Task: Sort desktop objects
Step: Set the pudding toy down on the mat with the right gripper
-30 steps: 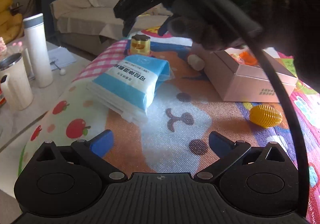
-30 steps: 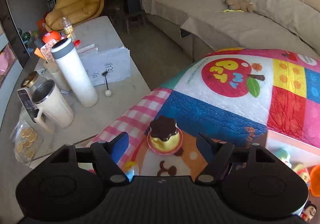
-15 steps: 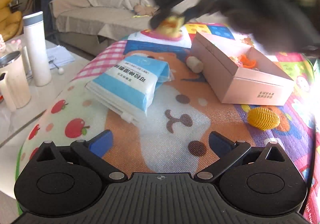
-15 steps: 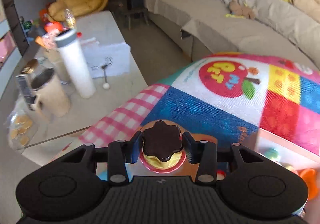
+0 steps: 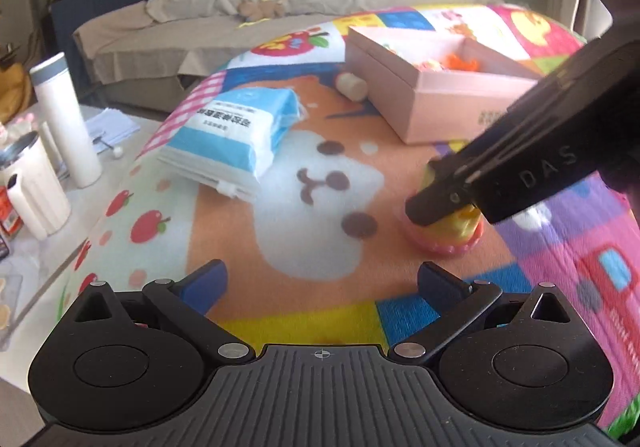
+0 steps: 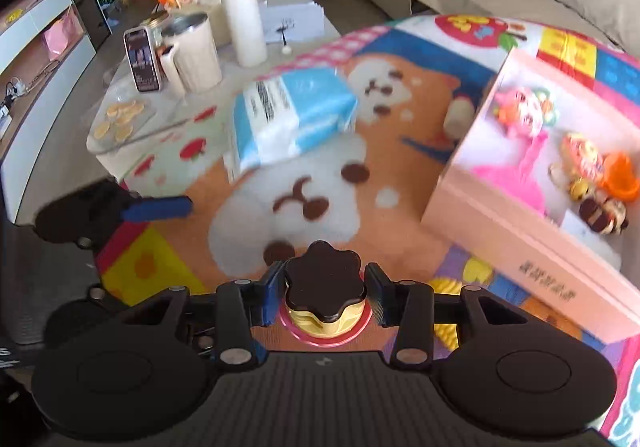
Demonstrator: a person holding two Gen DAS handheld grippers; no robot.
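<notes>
A toy pudding [image 6: 322,275] with a brown top, yellow body and pink plate sits between my right gripper's [image 6: 325,299] blue pads, which are shut on it. The left wrist view shows the same pudding [image 5: 444,235] low over the patterned mat [image 5: 320,207], in front of the pink box [image 5: 440,111]; I cannot tell whether it touches the mat. My left gripper [image 5: 320,283] is open and holds nothing, near the mat's front edge. A blue and white tissue pack [image 5: 240,131] lies left of the box. Several toys lie in the box [image 6: 500,215].
A small beige cylinder [image 5: 352,85] lies by the box's far corner. A yellow ribbed ball [image 6: 444,285] lies in front of the box, partly hidden. Left of the mat, a side table [image 6: 128,135] holds a white bottle [image 5: 66,119], cups [image 5: 36,183] and papers. A sofa stands behind.
My right gripper shut on the pudding at the mat's far end and carried it toward the near side, in front of the pink box. My left gripper shifted slightly sideways and stayed open.
</notes>
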